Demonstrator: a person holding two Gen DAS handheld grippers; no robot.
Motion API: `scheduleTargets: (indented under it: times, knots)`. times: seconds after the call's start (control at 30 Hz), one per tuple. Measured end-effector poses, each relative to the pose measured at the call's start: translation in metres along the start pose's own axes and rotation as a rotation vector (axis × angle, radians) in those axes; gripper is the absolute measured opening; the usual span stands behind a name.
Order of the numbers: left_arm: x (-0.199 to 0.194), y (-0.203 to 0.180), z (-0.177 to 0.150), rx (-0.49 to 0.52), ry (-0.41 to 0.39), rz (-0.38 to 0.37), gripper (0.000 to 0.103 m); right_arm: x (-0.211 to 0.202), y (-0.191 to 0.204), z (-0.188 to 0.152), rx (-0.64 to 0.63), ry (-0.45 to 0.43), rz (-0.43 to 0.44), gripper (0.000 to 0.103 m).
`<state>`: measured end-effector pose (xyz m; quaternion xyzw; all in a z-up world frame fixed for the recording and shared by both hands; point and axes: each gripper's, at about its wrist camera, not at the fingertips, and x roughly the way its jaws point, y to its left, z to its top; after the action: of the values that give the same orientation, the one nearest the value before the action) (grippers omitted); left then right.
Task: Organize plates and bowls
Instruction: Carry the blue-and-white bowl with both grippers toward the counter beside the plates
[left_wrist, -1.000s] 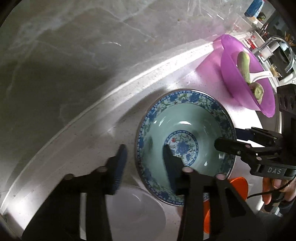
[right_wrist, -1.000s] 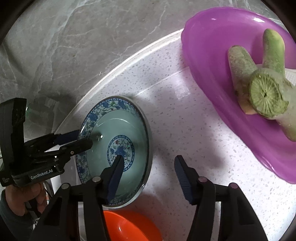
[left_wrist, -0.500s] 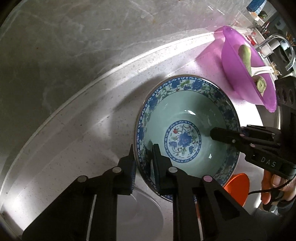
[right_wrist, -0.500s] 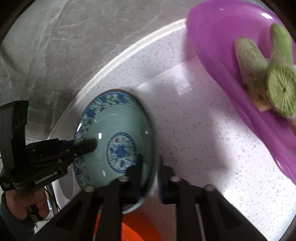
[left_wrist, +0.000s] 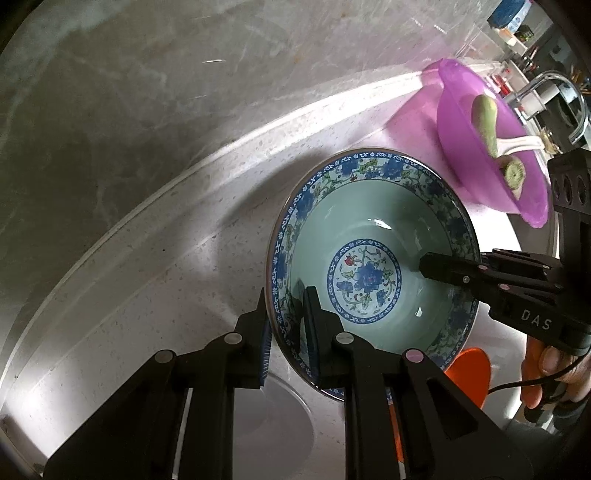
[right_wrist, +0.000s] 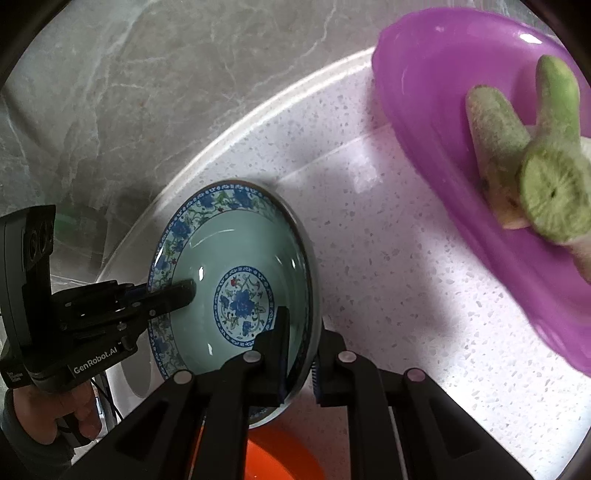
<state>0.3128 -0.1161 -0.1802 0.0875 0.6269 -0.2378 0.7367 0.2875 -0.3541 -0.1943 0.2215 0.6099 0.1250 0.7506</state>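
Observation:
A celadon bowl (left_wrist: 373, 229) with a blue floral rim and centre sits in the middle of the left wrist view over the speckled counter (left_wrist: 184, 295). My left gripper (left_wrist: 286, 314) is shut on the bowl's near-left rim, one finger inside and one outside. In the right wrist view the same bowl (right_wrist: 236, 258) lies lower left, with my right gripper (right_wrist: 300, 339) shut on its right rim. Each view shows the other gripper's inner finger lying in the bowl. I cannot tell whether the bowl is off the counter.
A purple bowl (right_wrist: 443, 92) holding green vegetable pieces (right_wrist: 554, 195) and a white spoon (left_wrist: 517, 146) stands to the right. An orange dish (right_wrist: 280, 458) peeks out under the floral bowl. A white round dish (left_wrist: 280, 424) lies near left. Grey marble wall (left_wrist: 147, 92) behind; faucet (left_wrist: 554, 81) far right.
Both grippers stood open astride the bowl's rim a second ago and have closed on it. The bowl has shifted only slightly in both views.

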Motion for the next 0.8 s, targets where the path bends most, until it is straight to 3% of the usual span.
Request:
scheduleTargets:
  times: [0.27, 0.5, 0.8]
  knots:
    - [-0.035, -0.013, -0.016, -0.008, -0.035, -0.002, 0.014, -0.024, 0.006, -0.008, -0.012, -0.013, 0.018, 0.012]
    - [-0.078, -0.048, -0.047, 0.007, -0.083, -0.02, 0.014, -0.068, 0.009, -0.025, -0.031, -0.046, 0.039, 0.012]
    - [-0.111, -0.1, -0.113, 0.003, -0.106, -0.071, 0.014, -0.112, -0.001, -0.09, -0.048, -0.032, 0.059, 0.012]
